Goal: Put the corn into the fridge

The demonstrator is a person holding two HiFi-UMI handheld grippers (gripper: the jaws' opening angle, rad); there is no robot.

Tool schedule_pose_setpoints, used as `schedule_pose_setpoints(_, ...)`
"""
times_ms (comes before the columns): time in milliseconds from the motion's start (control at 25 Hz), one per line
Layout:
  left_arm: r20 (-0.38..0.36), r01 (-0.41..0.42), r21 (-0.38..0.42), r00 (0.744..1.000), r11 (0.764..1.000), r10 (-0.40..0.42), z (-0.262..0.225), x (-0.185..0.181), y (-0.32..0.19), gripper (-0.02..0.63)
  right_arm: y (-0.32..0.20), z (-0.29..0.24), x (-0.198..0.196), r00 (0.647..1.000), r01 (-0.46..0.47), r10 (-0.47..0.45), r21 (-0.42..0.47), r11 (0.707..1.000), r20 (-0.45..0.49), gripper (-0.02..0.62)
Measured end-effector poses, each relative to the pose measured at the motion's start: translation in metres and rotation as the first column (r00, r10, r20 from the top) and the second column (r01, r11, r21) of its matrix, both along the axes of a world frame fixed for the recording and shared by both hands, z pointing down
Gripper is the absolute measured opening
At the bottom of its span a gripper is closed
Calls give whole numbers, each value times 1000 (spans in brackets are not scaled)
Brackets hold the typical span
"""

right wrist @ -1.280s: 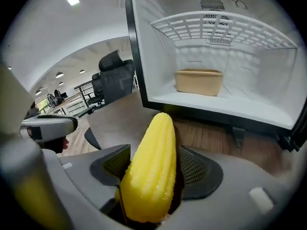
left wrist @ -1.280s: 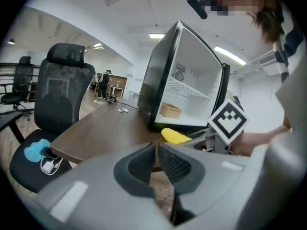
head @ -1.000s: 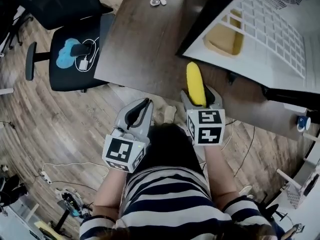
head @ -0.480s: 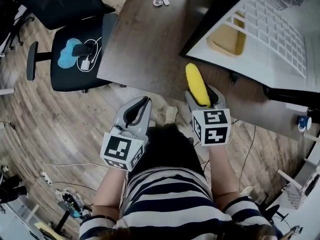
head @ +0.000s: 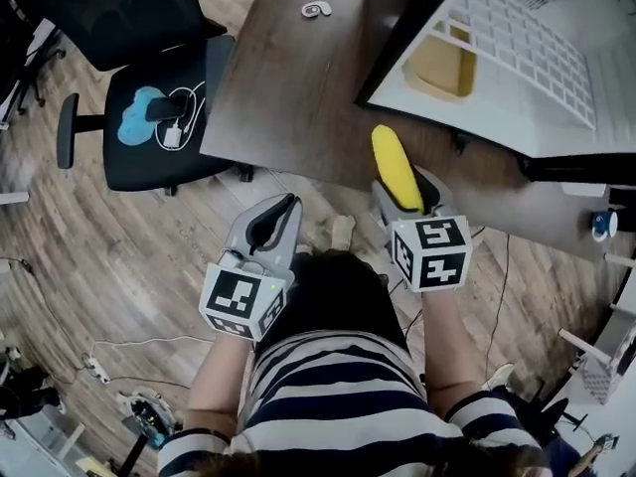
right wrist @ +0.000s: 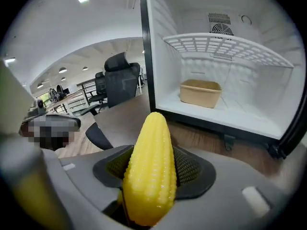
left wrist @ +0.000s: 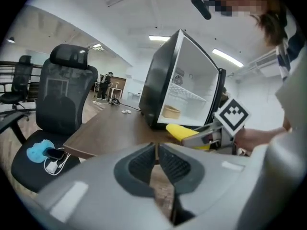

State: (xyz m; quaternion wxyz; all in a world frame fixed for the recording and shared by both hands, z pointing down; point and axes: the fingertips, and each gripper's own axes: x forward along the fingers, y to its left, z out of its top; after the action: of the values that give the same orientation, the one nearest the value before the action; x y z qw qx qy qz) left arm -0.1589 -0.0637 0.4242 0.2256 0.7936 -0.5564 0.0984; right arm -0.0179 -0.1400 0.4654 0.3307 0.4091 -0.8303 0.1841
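A yellow corn cob (head: 395, 167) sticks out forward from my right gripper (head: 403, 185), whose pads are shut on its lower half. In the right gripper view the corn (right wrist: 149, 150) points at the open fridge (right wrist: 225, 104), just short of its threshold. The fridge (head: 517, 68) stands on the brown table (head: 288, 87), with a white wire shelf (right wrist: 225, 44) and a tan tub (right wrist: 200, 93) on its floor. My left gripper (head: 276, 219) is shut and empty, held off the table's near edge; its own view shows its jaws (left wrist: 157, 159) together.
A black office chair (head: 159, 117) with a blue item and a charger on its seat stands left of the table. A small white object (head: 316, 9) lies on the far tabletop. Cables (head: 129, 351) trail over the wooden floor. The fridge door frame (right wrist: 142, 47) is at the left.
Both grippers have risen a little. The right one has kept the corn and edged slightly toward the fridge opening.
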Motion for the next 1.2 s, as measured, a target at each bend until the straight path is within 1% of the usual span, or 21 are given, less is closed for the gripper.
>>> schedule_pose_setpoints(120, 3, -14, 5, 1000, 1000, 14, -7, -5, 11, 0, 11, -12, -1, 1000, -11, 11, 13, 1000, 1, 259)
schedule_pose_setpoints(240, 11, -42, 30, 999, 999, 41, -15, -6, 17, 0, 16, -24, 4, 1000, -31, 31, 38, 999, 2, 258)
schedule_pose_setpoints(440, 12, -64, 44, 998, 997, 64, -23, 5, 21, 0, 17, -36, 26, 997, -73, 72, 53, 996, 19, 259)
schedule_pose_setpoints(560, 8, -74, 58, 997, 996, 73, -30, 17, 13, 0, 8, -43, 44, 995, -93, 92, 63, 994, 23, 259)
schedule_pose_setpoints(880, -4, -81, 79, 997, 994, 82, -37, 69, -29, 0, -37, -51, 103, 992, -126, 123, 83, 988, 39, 259)
schedule_pose_setpoints(1200, -14, -108, 105, 994, 989, 110, -34, 133, -74, 0, -87, -55, 154, 992, -120, 116, 117, 986, 47, 259)
